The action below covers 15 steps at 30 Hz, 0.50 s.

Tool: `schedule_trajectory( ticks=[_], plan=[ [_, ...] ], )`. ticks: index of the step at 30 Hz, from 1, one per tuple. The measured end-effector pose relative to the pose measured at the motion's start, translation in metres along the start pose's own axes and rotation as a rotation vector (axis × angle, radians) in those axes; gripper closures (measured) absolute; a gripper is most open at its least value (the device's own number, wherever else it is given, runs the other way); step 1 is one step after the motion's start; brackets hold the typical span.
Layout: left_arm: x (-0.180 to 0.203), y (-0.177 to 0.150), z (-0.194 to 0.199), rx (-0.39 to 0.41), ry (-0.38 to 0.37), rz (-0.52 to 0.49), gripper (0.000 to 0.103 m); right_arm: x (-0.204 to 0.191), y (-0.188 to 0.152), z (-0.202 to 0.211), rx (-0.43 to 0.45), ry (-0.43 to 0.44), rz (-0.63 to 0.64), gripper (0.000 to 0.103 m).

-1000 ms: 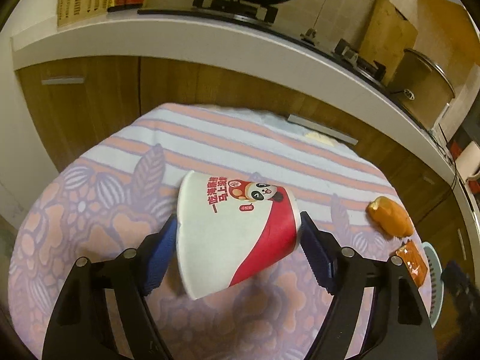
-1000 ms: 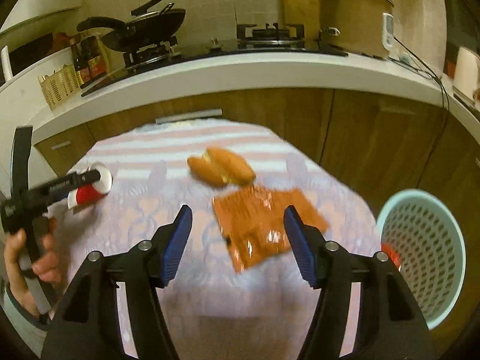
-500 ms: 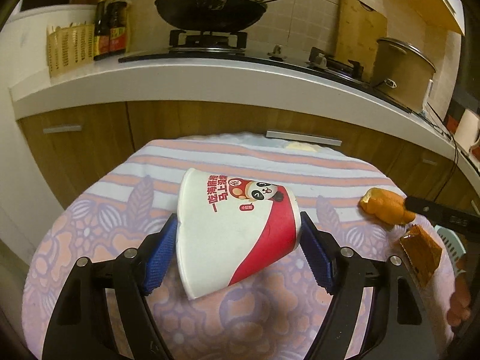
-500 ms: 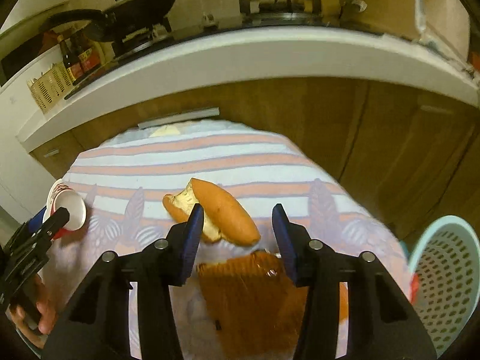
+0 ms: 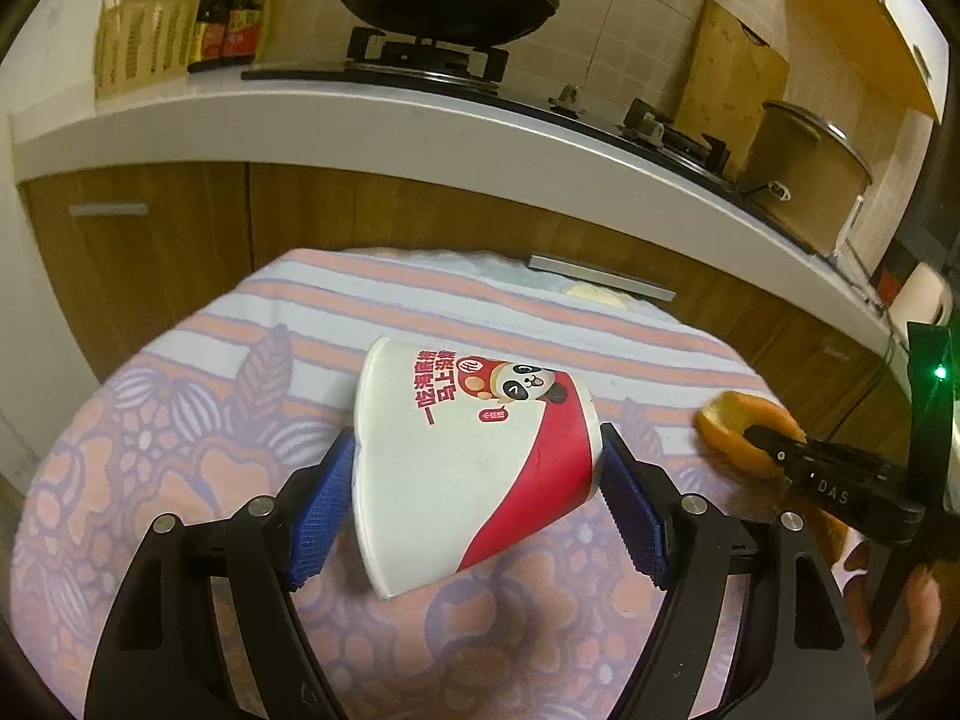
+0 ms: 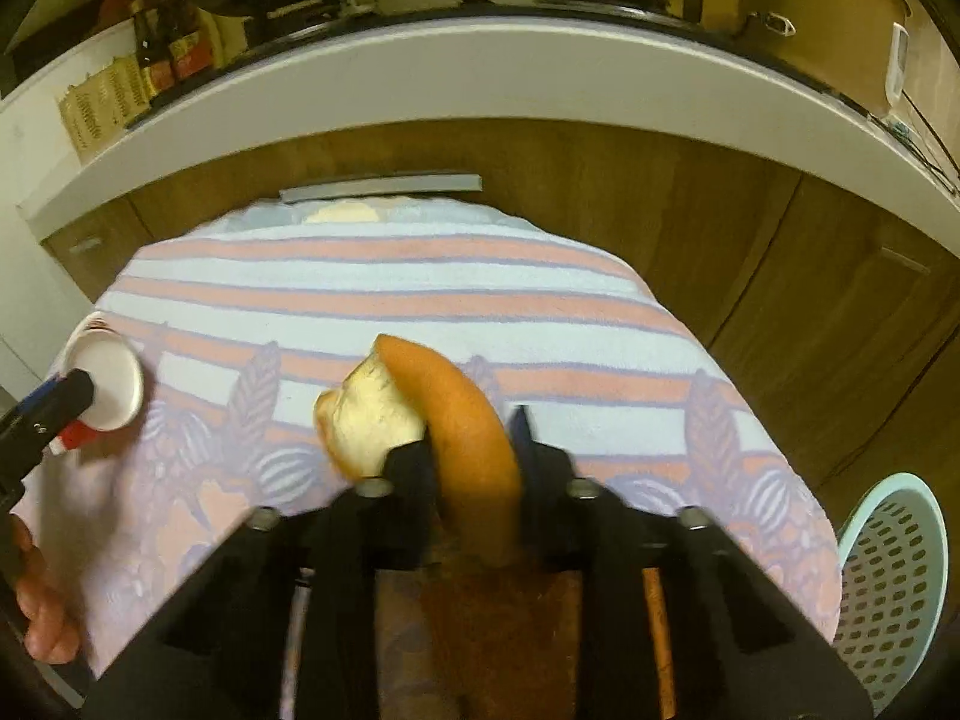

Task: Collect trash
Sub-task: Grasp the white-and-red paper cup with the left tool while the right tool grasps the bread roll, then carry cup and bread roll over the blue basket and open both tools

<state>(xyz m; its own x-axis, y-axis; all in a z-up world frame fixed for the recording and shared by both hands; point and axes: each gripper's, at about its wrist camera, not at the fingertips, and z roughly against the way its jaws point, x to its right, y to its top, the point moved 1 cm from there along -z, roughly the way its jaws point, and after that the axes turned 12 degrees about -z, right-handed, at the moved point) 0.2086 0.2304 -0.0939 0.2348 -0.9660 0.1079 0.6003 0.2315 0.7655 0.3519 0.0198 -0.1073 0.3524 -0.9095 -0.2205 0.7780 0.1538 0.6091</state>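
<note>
The paper cup [image 5: 474, 456] lies on its side on my flowered, striped tablecloth [image 5: 180, 468], white with a red swoosh, red lettering and a little panda printed on it (the wide mouth points left, the narrow base right). It sits squarely between the blue pads [image 5: 321, 504] of my left gripper [image 5: 477, 507], and both pads press against its walls, so I have it clamped. Over on the right side of the table, my right gripper [image 6: 474, 450] is clenched on a torn bread roll [image 6: 456, 420]: an orange-brown crust curving up between the fingers, with the pale crumb bulging out to the left of them. Below the roll, under the gripper body, I can make out an orange wrapper [image 6: 510, 630], blurred. A pale blue perforated basket [image 6: 894, 588] stands just off the table's right edge. Behind the table run wooden cabinets and a white counter [image 5: 420, 120] carrying a wok [image 5: 444, 0].
</note>
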Motion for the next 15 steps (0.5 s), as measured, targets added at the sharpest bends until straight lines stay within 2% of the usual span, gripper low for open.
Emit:
schedule_trajectory(
  ticks=[8, 15],
  plan=[
    [0.024, 0.002, 0.019, 0.075, 0.036, -0.104, 0.028, -0.010, 0.002, 0.049, 0.107, 0.042, 0.003, 0.092],
    [0.046, 0.005, 0.043, 0.143, -0.014, -0.166, 0.028, -0.007, -0.004, 0.094, 0.171, 0.042, 0.009, 0.092]
  ],
)
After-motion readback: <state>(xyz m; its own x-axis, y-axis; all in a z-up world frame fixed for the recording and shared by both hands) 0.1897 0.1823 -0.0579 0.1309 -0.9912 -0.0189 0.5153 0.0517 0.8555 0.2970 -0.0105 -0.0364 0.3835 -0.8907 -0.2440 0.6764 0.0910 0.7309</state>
